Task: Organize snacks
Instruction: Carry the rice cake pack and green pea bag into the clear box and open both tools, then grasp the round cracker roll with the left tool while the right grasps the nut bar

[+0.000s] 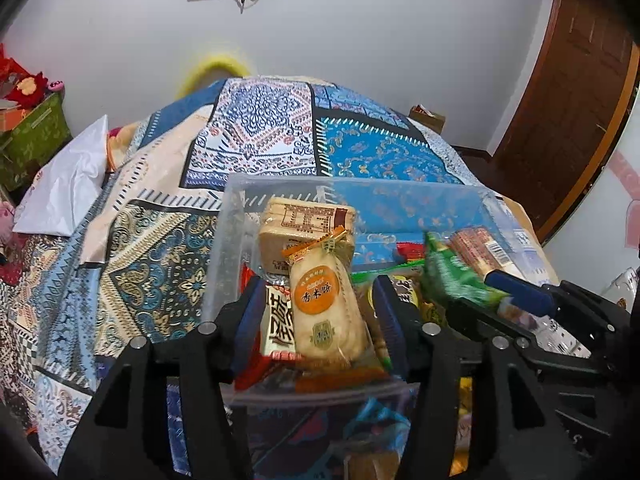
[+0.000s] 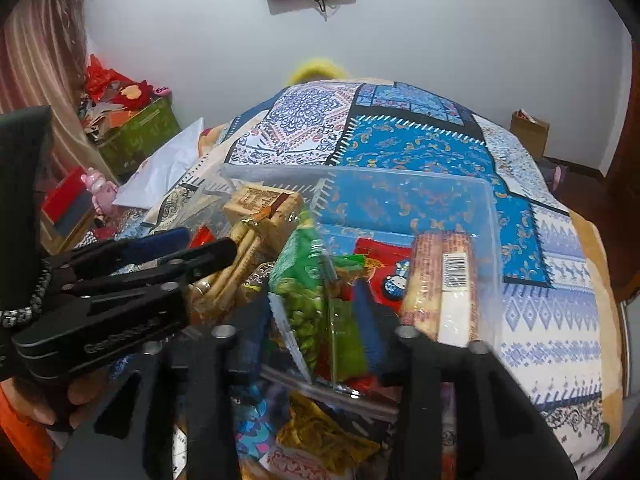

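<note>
The left gripper [image 1: 316,312] has its jaws set wide around a rice-cracker pack [image 1: 326,312] with an orange round label; whether the pads press it or merely flank it cannot be told. A red-and-white wrapped bar [image 1: 278,320] lies against the left jaw, and just beyond the jaws stands a tan biscuit box [image 1: 306,228].

The right gripper [image 2: 320,320] has its jaws closed on a green pea snack bag [image 2: 304,300], held over the near part of the clear plastic bin [image 2: 400,184]. To the right of these jaws stands a tall biscuit roll with a barcode [image 2: 444,280]; ahead of them lies a red packet with a cartoon figure [image 2: 384,264].

The bin, resting on the patterned bedspread [image 1: 160,240], already carries most of these snacks, so the sorting looks well advanced. Below the right jaws, outside the bin's near wall, loose packets remain, a yellow crinkled bag [image 2: 320,436] among them; those seem left to do.
</note>
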